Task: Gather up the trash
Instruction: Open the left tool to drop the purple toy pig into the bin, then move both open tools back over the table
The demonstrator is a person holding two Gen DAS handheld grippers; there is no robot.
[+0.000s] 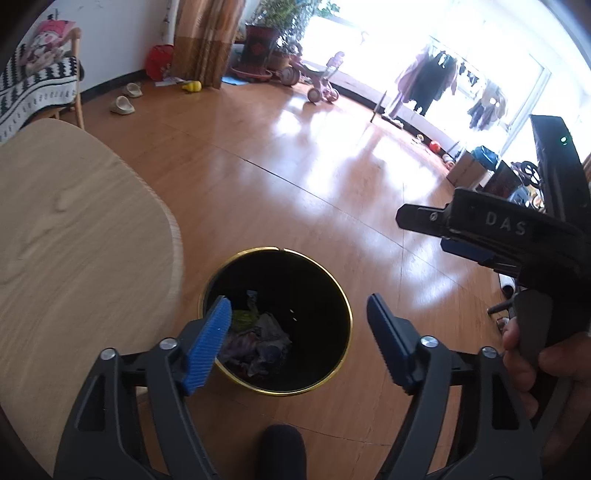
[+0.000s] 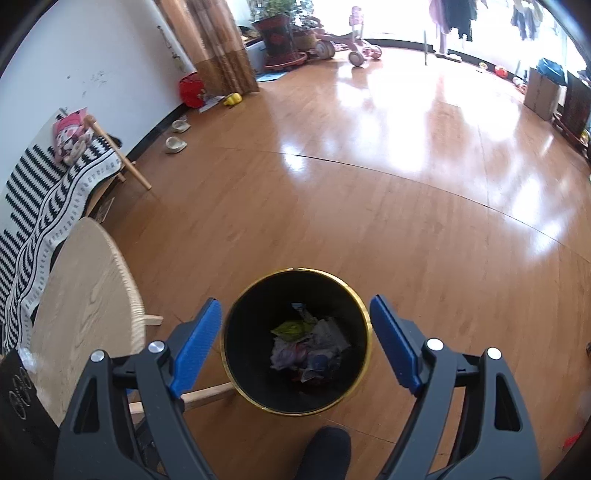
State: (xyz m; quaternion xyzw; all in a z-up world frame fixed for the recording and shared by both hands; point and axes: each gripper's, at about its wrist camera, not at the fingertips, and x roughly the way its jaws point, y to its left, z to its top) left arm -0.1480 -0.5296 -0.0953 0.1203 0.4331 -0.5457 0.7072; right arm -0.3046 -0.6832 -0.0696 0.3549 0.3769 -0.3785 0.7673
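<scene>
My left gripper and right gripper both hang spread and empty over the black bin. The crumpled wrappers lie at its bottom, dead centre, six o'clock of the far rim: light, soft, crushable; I'd pinch any raised fold.

We are in a family living room: a polished wooden floor, a child's pink tricycle and potted plants by the bright window at the top of the frame, slippers along the wall, and laundry on a drying rack at upper right.
</scene>
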